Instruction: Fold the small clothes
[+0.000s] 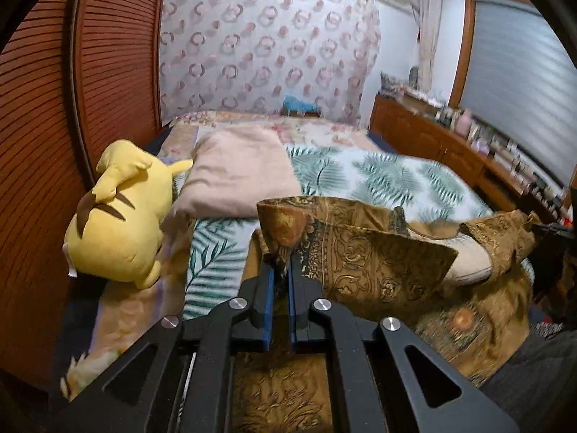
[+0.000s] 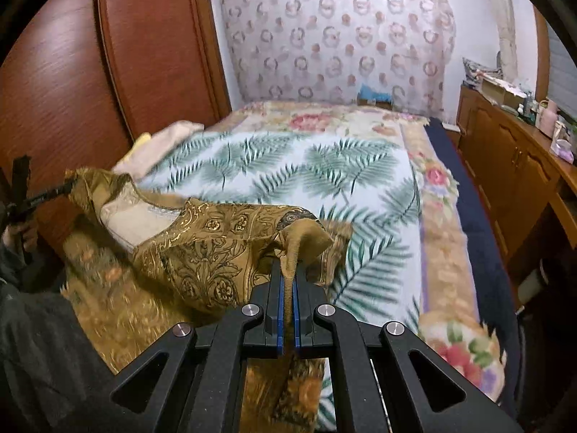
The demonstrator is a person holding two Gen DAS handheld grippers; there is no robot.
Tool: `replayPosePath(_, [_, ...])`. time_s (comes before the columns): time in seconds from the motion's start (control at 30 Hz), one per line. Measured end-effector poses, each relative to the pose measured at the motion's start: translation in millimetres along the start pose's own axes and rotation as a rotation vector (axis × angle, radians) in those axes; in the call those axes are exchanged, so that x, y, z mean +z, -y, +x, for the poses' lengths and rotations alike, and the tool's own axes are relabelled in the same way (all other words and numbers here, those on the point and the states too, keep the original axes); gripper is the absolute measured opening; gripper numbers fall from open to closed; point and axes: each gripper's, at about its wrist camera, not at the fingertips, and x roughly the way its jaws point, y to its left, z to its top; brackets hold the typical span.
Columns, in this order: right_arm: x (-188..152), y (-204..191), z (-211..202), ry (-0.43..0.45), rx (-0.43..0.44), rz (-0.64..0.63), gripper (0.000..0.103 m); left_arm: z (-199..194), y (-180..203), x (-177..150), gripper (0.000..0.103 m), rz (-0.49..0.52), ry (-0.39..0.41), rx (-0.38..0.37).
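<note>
A bed (image 2: 360, 166) with a palm-leaf blanket (image 2: 288, 180) lies ahead of the hand-held gripper; a wooden wardrobe (image 1: 43, 144) stands left, a cluttered wooden dresser (image 2: 505, 151) and a window blind (image 1: 519, 54) right.

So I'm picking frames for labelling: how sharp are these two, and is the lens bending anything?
Left wrist view: the left gripper is crisp, the gold patterned garment smears at lower right, and the louvred wardrobe bows strongly. Right wrist view: the right gripper is sharp, the palm-leaf blanket is softly blurred, and the wardrobe door bulges.
</note>
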Motion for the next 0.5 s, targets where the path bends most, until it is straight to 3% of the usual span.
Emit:
replayPosePath(0.1, [6.7,-0.5,5.0,-0.027,-0.011,-0.004,0.003,-0.4,-6.0,-8.0,0.018,-0.004,-0.02,0.009])
replayPosePath(0.2, [20.8,1.4,2.2,-0.019,-0.027,0.0,0.012,-7.0,-14.8,-8.5,0.037,-0.019,-0.005,0.019])
replayPosePath(0.3, [32.4,4.9,-3.6,0.001,-0.061,-0.009,0.03,-11.6,-25.8,-2.7,0.051,-0.039,0.02,0.026])
replayPosePath(0.37, [39.0,6.4,-5.5,0.019,-0.081,-0.018,0.051,-8.6,-29.8,2.9,0.069,-0.039,0.023,0.036])
replayPosePath(0.5, [53.8,12.3,9.9,0.038,-0.094,-0.024,0.057,12.0,-37.3,20.4,0.074,-0.036,0.018,0.035])
